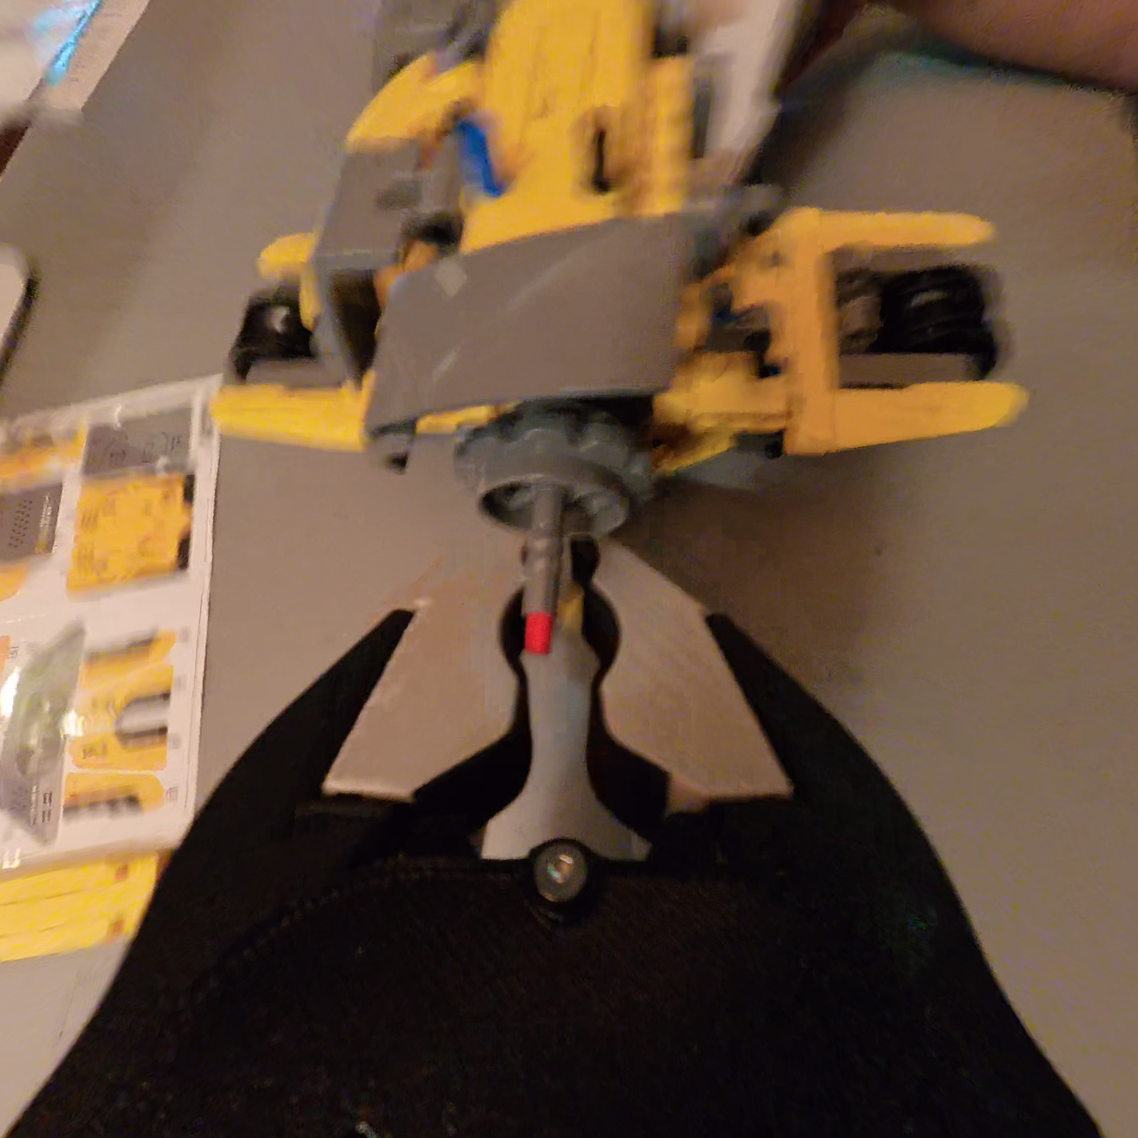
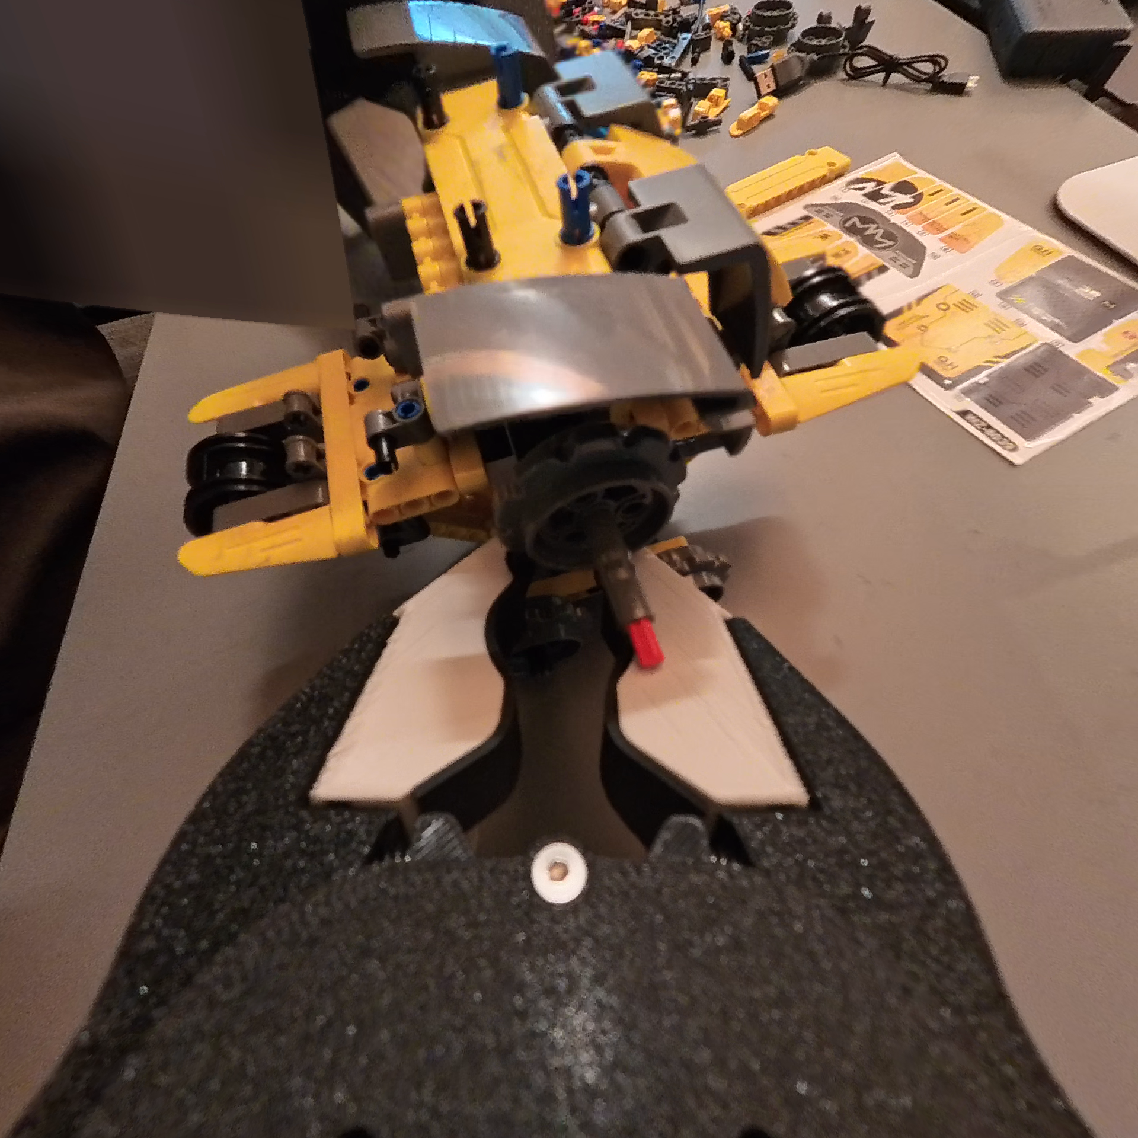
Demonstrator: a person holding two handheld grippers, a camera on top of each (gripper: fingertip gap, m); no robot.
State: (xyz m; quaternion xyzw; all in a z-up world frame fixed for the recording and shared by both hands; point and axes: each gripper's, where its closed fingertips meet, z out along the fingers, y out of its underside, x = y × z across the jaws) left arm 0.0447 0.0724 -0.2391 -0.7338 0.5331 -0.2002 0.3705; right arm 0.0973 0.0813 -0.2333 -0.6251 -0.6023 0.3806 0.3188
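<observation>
Just ahead of both your tools, a yellow and grey brick-built model vehicle (image 2: 523, 345) sits tilted above the grey table (image 2: 862, 677), its curved grey panel (image 2: 573, 345) facing you. Your left hand-held gripper (image 1: 545, 591) has its pale fingers (image 1: 431, 677) drawn close around a thin grey axle with a red tip (image 1: 537, 631) that sticks out from a grey gear wheel (image 1: 554, 474) on the model; blur hides whether the fingers actually press on it. Your right hand-held gripper (image 2: 573, 591) likewise has its white fingers (image 2: 425, 696) nearly closed at the tips beneath the dark wheel hub (image 2: 585, 492), with the same red-tipped axle (image 2: 643, 643) lying over the inner edge of one finger; you cannot tell if anything is clamped. Toward the table's far right, a printed sticker sheet (image 2: 985, 320) lies flat, with loose small parts (image 2: 708, 55) and a black cable (image 2: 893, 64) near the far edge. A bare arm (image 1: 1016, 37) shows at the top right of the left view.
</observation>
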